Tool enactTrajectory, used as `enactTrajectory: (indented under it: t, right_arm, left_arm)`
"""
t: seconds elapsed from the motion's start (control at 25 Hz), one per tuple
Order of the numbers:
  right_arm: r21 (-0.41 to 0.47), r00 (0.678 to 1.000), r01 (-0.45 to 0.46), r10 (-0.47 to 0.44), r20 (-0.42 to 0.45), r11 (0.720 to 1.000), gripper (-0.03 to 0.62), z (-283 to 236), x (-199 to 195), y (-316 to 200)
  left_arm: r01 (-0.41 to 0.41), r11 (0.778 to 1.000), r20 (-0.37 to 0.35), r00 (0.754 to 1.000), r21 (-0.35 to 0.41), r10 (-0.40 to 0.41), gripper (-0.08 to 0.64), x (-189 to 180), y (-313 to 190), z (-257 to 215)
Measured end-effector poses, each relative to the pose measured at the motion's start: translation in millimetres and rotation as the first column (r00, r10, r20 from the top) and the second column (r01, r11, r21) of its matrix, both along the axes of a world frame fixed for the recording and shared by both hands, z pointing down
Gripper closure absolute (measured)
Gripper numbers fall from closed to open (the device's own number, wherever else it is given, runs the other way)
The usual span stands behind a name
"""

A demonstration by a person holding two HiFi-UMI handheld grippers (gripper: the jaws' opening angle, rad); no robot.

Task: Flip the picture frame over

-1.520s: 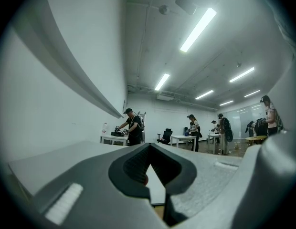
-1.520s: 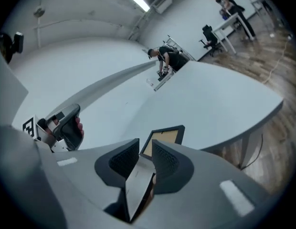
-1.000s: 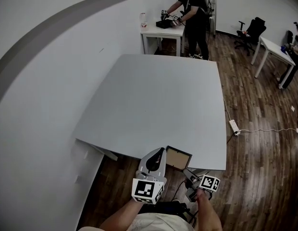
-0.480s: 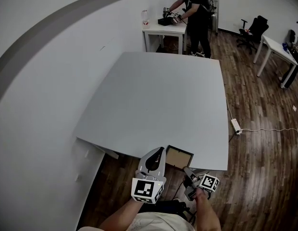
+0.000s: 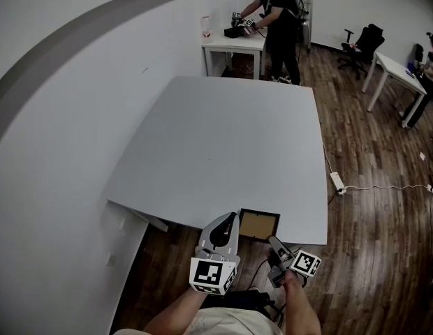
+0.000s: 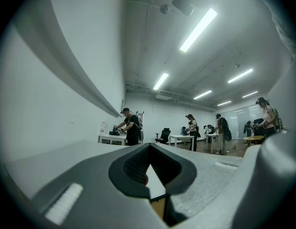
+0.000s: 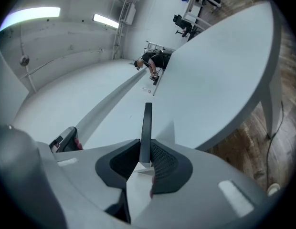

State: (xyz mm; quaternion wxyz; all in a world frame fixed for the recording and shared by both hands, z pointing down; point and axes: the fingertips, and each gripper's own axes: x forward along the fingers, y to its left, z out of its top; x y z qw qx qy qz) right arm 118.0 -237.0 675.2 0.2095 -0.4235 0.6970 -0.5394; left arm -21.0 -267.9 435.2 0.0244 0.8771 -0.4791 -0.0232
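Note:
The picture frame has a dark rim and a brown backing showing. It lies at the near edge of the big white table, partly over the edge. My right gripper is shut on its near right corner. In the right gripper view the frame stands edge-on between the jaws of that gripper. My left gripper is shut with nothing in it, just left of the frame. In the left gripper view a bit of the frame shows below the tips of the left gripper.
A white wall runs along the table's left side. At the back a person works at a small white table. An office chair and a desk stand at the right. A power strip lies on the wood floor.
The frame has turned a little and now sits squarer to the table edge. My right gripper has shifted slightly up with it. The left gripper has barely moved.

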Motion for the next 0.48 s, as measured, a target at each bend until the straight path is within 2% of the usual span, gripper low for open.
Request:
enactTrajectory:
  t: [0.08, 0.16, 0.28, 0.36, 0.4, 0.48]
  right_arm:
    - [0.017, 0.999, -0.015, 0.015, -0.030, 1.000, 0.497, -9, 5, 0]
    - [0.084, 0.996, -0.009, 0.017, -0.089, 0.996, 0.497, -23, 9, -5]
    - [0.137, 0.972, 0.004, 0.028, -0.232, 0.991, 0.497, -41, 17, -9]
    - [0.154, 0.929, 0.034, 0.026, -0.370, 0.988, 0.497, -50, 22, -10]
    - [0.164, 0.895, 0.055, 0.024, -0.445, 0.985, 0.497, -55, 24, -10]
    - [0.188, 0.802, 0.102, 0.031, -0.597, 0.977, 0.497, -69, 28, -11]
  left_arm:
    - [0.001, 1.000, -0.003, 1.000, 0.002, -0.001, 0.560, -1, 2, -1]
    - [0.005, 1.000, -0.005, 1.000, 0.005, -0.005, 0.560, -4, 3, -3]
    - [0.008, 1.000, -0.007, 1.000, 0.008, -0.008, 0.560, -9, 4, -5]
    - [0.012, 1.000, -0.009, 1.000, 0.008, -0.012, 0.560, -11, 5, -5]
    - [0.013, 1.000, -0.009, 1.000, 0.007, -0.013, 0.560, -12, 6, -4]
    - [0.015, 1.000, -0.010, 1.000, 0.006, -0.014, 0.560, -12, 7, -4]
